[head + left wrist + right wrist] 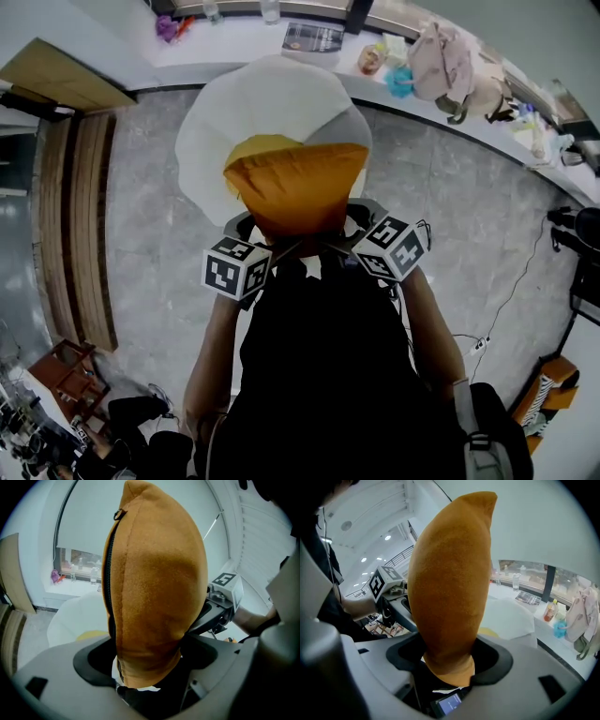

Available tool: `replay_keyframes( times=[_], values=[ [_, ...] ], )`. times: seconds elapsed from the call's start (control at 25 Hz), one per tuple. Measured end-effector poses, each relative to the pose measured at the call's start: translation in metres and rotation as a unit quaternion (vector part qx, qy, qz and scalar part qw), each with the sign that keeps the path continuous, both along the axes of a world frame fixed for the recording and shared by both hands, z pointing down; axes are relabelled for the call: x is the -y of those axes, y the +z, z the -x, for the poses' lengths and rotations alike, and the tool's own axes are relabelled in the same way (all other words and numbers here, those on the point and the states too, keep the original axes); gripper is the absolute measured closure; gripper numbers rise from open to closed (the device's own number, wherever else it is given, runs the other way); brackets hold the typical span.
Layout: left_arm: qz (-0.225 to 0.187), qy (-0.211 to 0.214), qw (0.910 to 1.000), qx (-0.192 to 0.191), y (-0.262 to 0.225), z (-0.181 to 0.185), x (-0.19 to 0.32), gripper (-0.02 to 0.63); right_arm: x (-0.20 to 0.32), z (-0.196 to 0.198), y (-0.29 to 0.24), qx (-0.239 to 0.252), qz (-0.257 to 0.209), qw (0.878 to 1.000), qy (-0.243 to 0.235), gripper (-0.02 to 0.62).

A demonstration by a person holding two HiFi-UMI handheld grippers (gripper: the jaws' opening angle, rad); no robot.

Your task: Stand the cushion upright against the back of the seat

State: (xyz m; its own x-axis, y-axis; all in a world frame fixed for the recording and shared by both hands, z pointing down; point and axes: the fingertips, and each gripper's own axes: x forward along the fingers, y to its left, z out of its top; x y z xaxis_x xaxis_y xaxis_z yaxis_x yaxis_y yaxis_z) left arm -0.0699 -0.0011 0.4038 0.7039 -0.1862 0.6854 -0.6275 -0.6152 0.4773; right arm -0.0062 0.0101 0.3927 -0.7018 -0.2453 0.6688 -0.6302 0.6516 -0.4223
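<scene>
Above seat (pixel 234 122), cushion (pixel 298 187) clamped btw left gripper (pixel 143 670), right gripper (pixel 449 665)

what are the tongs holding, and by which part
Both hold the orange cushion: left tongs on its near left corner, right tongs on its near right corner.

You are holding the cushion (pixel 295 183) with the left gripper (pixel 246 226) and the right gripper (pixel 361 218). It is hanging above the seat (pixel 230 122).
</scene>
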Motion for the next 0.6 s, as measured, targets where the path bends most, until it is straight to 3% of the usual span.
replay_keyframes(
  times=[0.4,0.6],
  values=[
    [0.013,-0.05,0.9977,0.045,0.016,-0.072,0.056,0.178,0.062,-0.074,0.023,0.027,0.04,0.998,-0.046,0.279],
    [0.051,-0.062,0.9951,0.057,0.038,-0.091,0.059,0.178,0.07,-0.092,0.046,0.03,0.08,0.992,-0.095,0.279]
  ],
)
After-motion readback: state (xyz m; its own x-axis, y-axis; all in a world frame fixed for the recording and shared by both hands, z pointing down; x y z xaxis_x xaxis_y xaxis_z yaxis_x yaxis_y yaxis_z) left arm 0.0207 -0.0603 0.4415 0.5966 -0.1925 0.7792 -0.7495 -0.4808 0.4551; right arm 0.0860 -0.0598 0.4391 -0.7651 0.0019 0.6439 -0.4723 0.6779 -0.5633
